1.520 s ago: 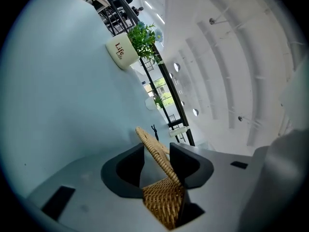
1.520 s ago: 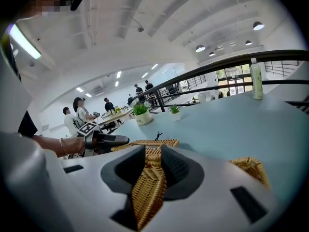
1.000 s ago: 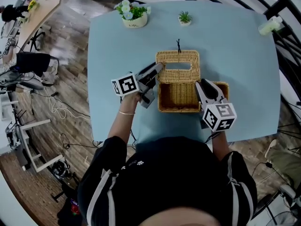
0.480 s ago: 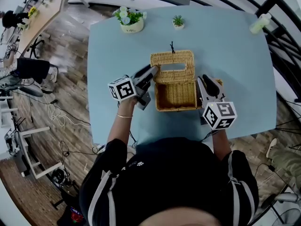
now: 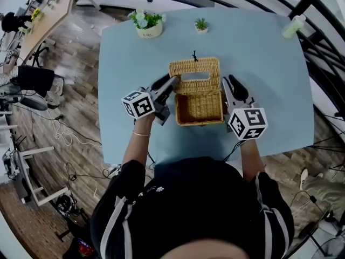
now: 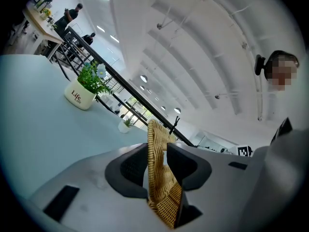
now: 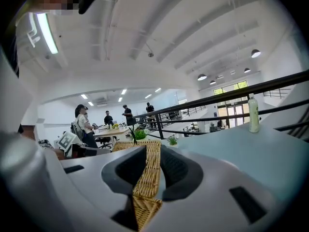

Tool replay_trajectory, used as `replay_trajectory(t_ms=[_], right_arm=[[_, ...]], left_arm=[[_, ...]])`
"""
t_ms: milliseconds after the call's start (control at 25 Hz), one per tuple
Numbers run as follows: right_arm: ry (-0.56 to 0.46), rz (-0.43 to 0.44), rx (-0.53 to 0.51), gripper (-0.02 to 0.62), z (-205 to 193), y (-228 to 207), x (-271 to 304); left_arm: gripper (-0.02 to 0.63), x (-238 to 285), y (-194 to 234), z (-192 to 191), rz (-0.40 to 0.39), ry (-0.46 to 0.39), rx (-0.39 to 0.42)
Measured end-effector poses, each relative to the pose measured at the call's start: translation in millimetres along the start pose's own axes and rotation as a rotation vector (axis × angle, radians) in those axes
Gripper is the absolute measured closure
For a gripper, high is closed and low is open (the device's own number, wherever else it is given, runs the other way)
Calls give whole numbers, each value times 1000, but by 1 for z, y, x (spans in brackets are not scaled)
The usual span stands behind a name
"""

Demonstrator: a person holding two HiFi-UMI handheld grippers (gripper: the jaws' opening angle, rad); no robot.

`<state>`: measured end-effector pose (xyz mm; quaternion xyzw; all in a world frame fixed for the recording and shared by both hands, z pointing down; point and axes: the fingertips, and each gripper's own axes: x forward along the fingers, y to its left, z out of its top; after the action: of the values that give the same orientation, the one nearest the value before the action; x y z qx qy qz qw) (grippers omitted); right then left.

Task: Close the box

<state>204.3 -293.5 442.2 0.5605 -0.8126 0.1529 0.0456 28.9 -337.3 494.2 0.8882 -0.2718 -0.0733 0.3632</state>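
Box (image 5: 199,107): tan woven wicker. Table (image 5: 259,63): plain pale blue. Pot (image 5: 149,31), upper left: cream, with white and blue flowers (image 5: 141,17). Bottle (image 5: 292,27), upper right: pale green. Floor (image 5: 75,90): brown wood planks. Top (image 5: 183,198): black, white stripes.

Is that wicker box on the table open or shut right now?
Open. The lid stands raised behind the wicker box, and the head view looks straight into its woven inside.

Black top (image 5: 188,209) with white stripes, thin bracelet (image 5: 141,134), grey left gripper (image 5: 173,80) and right gripper (image 5: 229,81) bearing marker cubes
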Motion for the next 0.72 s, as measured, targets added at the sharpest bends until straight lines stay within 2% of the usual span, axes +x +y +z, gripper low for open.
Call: replay_trajectory(t_ms=[240, 440, 720], right_arm=[[-4, 37, -52, 502, 9, 5, 13], [11, 67, -69, 492, 11, 3, 24], [19, 116, -87, 488, 10, 8, 26]], left_arm=[[506, -5, -10, 1, -37, -32, 93], [512, -11, -13, 1, -66, -76, 136], [512, -15, -22, -2, -75, -75, 232]])
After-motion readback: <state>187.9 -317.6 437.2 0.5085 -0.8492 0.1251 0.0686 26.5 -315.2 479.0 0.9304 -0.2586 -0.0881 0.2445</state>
